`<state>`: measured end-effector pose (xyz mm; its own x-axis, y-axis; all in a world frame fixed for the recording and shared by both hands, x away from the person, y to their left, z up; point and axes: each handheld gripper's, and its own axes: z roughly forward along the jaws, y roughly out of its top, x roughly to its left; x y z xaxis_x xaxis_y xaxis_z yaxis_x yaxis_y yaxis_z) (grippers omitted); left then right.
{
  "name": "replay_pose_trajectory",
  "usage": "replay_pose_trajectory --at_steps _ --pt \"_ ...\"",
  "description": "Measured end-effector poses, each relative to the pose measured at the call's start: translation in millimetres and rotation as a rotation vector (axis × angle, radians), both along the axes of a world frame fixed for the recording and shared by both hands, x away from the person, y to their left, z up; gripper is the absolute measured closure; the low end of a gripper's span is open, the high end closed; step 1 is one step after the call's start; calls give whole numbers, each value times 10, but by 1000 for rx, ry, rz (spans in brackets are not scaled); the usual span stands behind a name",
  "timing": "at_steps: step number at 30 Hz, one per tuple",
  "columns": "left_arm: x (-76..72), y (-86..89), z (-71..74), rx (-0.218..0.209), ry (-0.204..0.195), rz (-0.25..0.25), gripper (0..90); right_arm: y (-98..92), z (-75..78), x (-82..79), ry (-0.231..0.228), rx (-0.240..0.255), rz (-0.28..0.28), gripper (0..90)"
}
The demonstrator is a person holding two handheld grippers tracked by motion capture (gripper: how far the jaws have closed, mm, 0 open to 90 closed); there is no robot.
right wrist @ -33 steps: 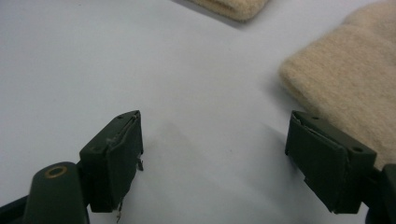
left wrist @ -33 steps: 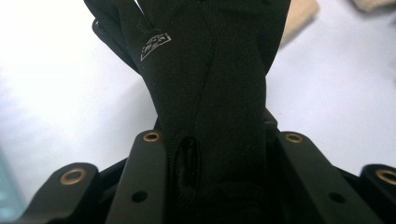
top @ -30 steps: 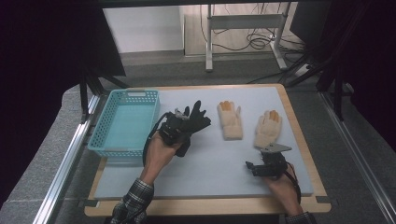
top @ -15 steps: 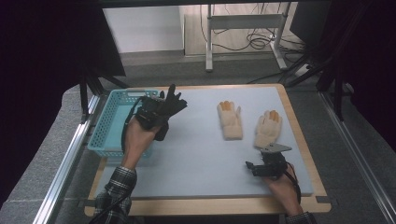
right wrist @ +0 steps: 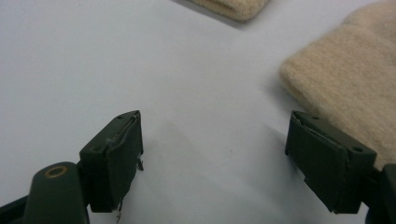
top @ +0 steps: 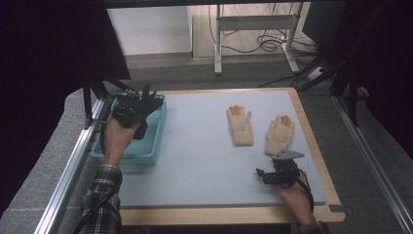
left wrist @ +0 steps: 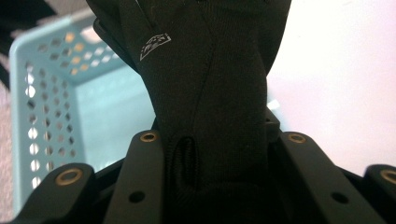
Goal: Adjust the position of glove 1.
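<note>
Now a black fabric glove (top: 146, 103), clamped in the left gripper (top: 130, 111), is held over the perforated turquoise plastic basket (top: 151, 146), where release is judged next, while the right gripper (top: 272, 175) rests well apart with jaws spread.

Wooden table (top: 234, 214) topped with a pale blue-grey mat (top: 195, 146). On the mat: teal perforated basket (top: 146, 151) at the left edge, two cream knit gloves (top: 240, 126) (top: 279, 135) side by side at the right, orange-tipped fingers pointing away.

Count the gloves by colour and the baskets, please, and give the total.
Black glove: 1
Beige gloves: 2
Basket: 1
Total: 4
</note>
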<state>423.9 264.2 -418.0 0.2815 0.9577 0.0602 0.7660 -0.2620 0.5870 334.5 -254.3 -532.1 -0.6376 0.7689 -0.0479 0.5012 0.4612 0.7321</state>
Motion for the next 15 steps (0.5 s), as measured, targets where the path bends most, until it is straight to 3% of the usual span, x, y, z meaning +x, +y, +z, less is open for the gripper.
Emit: replay_pose_trajectory --at_steps 5,10,15 --pt "143 244 -270 30 80 64 665 0 0 1 -1 0 0 185" --pt "222 363 -429 33 120 87 665 1 0 0 0 1 -1 185" --pt "304 419 -594 92 161 87 661 1 0 1 0 1 0 185"
